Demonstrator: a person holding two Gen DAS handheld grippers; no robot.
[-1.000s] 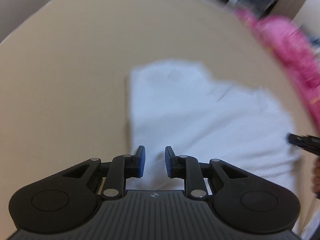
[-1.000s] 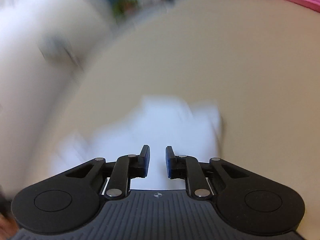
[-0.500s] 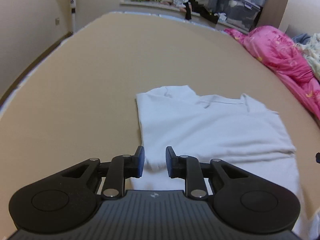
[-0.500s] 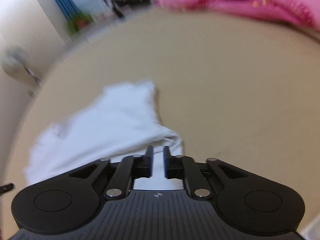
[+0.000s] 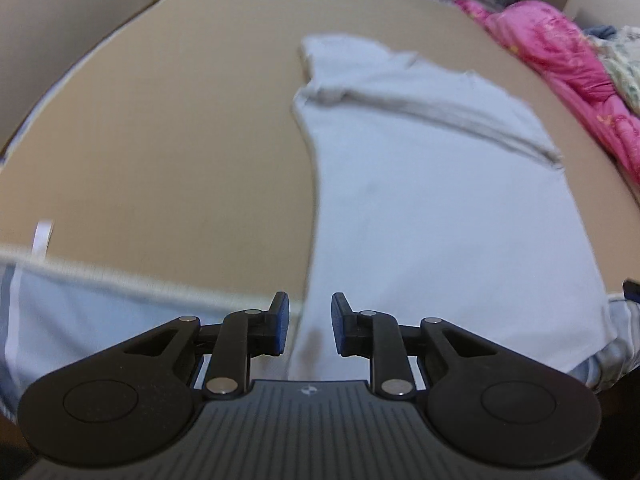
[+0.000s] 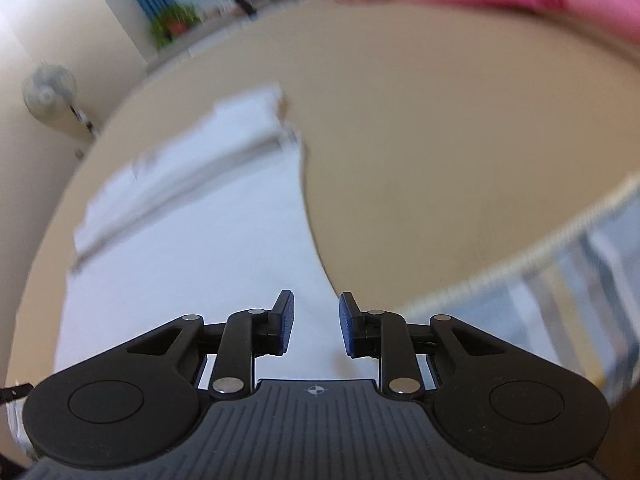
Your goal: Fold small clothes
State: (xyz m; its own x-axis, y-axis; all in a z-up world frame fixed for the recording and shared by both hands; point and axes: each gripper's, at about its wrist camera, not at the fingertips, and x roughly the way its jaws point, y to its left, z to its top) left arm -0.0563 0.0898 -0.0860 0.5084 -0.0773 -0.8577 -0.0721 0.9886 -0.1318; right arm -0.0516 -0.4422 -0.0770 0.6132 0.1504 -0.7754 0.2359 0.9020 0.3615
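A white shirt [image 5: 440, 200] lies spread on a tan bed [image 5: 160, 140], its far end folded over into a thicker band. In the left wrist view the shirt runs ahead of the jaws and off to their right, its near edge passing under the gap between them. The left gripper [image 5: 306, 322] hangs above that edge with its jaws narrowly apart; nothing is clamped, and the blue pads [image 5: 282, 320] are bare. A small dark spot marks the cloth just below the gap.

In the right wrist view the shirt [image 6: 192, 220] stretches ahead and to the left of the jaws, its right edge curving down to end under the gap. The right gripper [image 6: 316, 324] hovers over that corner, jaws opening, a narrow space between them with no cloth pinched.

A corded seam along the edge of the bed [image 5: 120, 280] crosses to the left of the left jaws, with pale fabric below it. A pink quilt [image 5: 560, 60] is heaped far ahead on the right. Beyond the bed, far ahead and left of the right jaws, stand a fan [image 6: 48, 92] and a potted plant [image 6: 174, 24], both blurred.
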